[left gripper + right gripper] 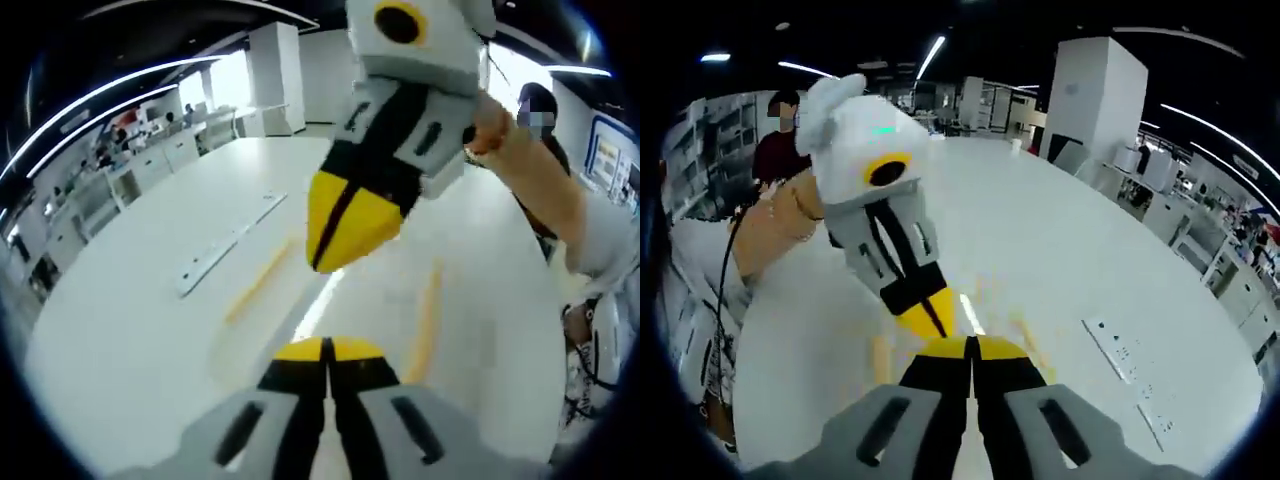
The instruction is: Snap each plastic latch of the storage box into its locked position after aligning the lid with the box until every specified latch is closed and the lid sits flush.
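In the left gripper view, the left gripper [326,350] rises from the bottom centre with its yellow tips pressed together on nothing. Just above it, in the upper middle of the frame, the right gripper [345,225] points down toward it, its yellow tips also together and empty, held by a person's hand [487,128] whose forearm runs off to the right edge. Under both grippers lies the storage box lid [330,290], a blurred clear panel with yellow strips [258,280] slanting along its left and right sides; whether any latch is snapped down cannot be told. Left of the lid a flat pale bar with dark holes [228,245] lies on the white table [130,300].

In the right gripper view, the right gripper [968,348] stands at the bottom centre, tips together, almost touching the yellow tip of the left gripper [930,312], which comes in from the upper left. Faint yellow blur of the lid shows beneath them. The pale bar [1130,365] lies at the lower right. A person in a dark red top [775,150] stands at the upper left.
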